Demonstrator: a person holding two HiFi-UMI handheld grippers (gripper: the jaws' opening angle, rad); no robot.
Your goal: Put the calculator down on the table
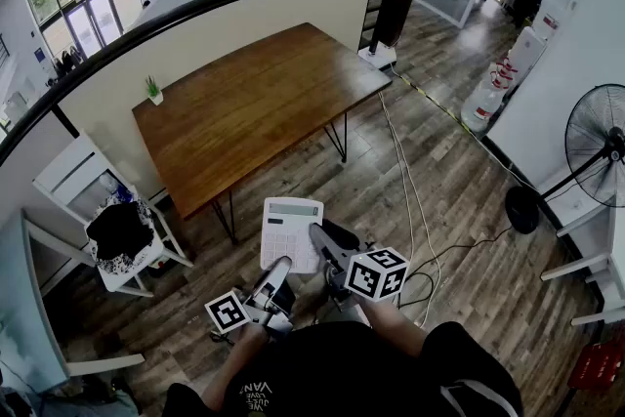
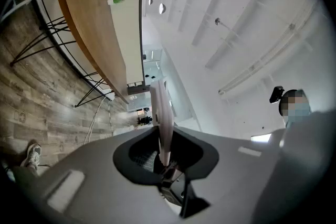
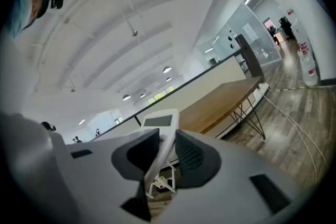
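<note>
A white calculator (image 1: 291,229) hangs in the air over the wooden floor, in front of the brown wooden table (image 1: 254,103). My left gripper (image 1: 281,267) is shut on its near edge from below. My right gripper (image 1: 314,234) is shut on its right side. In the left gripper view the calculator (image 2: 161,113) shows edge-on, pinched deep between the jaws of the left gripper (image 2: 164,157). In the right gripper view the calculator (image 3: 160,126), with its display uppermost, stands tilted between the jaws of the right gripper (image 3: 165,152).
A small potted plant (image 1: 153,91) stands at the table's far left corner. A white chair with a dark cloth (image 1: 117,234) is left of me. Cables (image 1: 410,200) run across the floor on the right, near a standing fan (image 1: 601,146) and water bottles (image 1: 488,103).
</note>
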